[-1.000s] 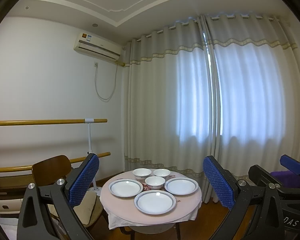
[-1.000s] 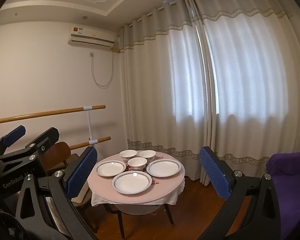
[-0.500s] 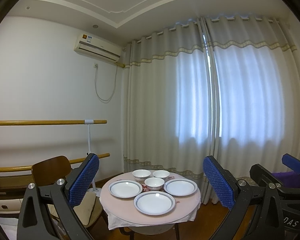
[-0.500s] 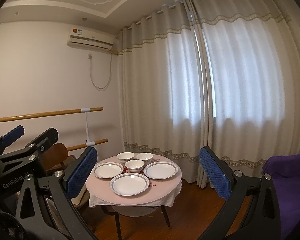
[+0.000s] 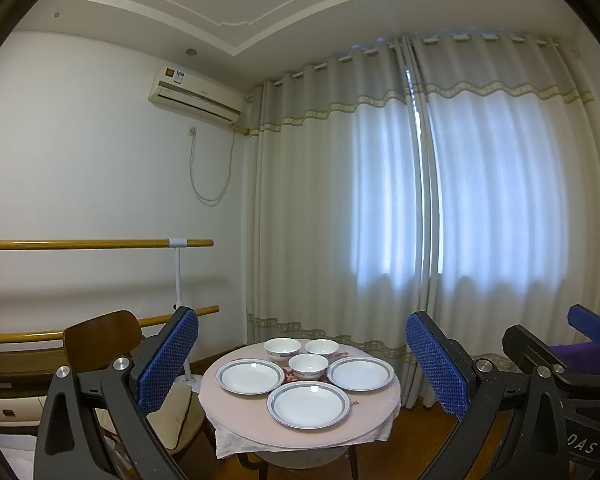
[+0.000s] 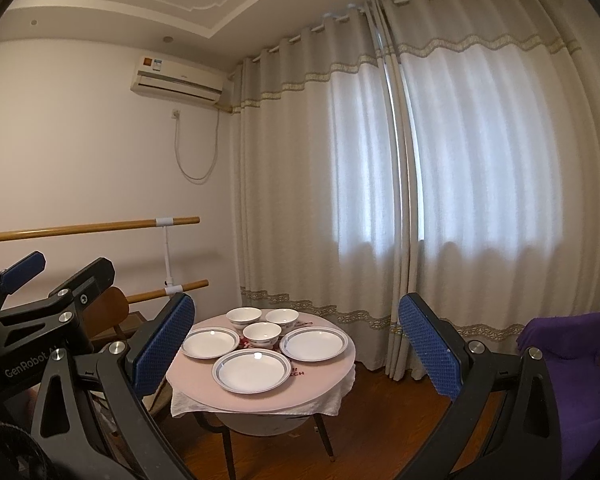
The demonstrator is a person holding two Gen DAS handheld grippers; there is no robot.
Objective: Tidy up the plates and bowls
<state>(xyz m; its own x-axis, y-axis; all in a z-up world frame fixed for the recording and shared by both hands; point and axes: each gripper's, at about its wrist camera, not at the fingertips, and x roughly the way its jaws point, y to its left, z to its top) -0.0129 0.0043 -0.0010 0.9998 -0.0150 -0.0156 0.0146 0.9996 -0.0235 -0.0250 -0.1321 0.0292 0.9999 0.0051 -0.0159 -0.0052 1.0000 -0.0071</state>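
A small round table (image 5: pixel 236 420) (image 6: pixel 332 384) with a pink cloth stands ahead, some way off. On it lie three white plates with blue-grey rims: a near plate (image 5: pixel 308 404) (image 6: pixel 252 370), a left plate (image 5: pixel 250 376) (image 6: pixel 210 343) and a right plate (image 5: pixel 360 373) (image 6: pixel 314 344). Behind them stand three white bowls (image 5: pixel 309 365) (image 6: pixel 262 333). My left gripper (image 5: pixel 300 364) is open, nothing between its blue pads. My right gripper (image 6: pixel 296 352) is open too and holds nothing. Both are well short of the table.
A brown wooden chair (image 5: pixel 100 336) with a cushion stands left of the table. Wooden wall rails (image 5: pixel 96 244) run along the left wall. Long curtains (image 5: pixel 380 220) hang behind the table. A purple cloth (image 6: pixel 568 360) lies at the right. The floor is wood.
Both views have shifted slightly; the table sits a little lower-left in the right wrist view. Nothing on the table has moved. Both grippers stay open.
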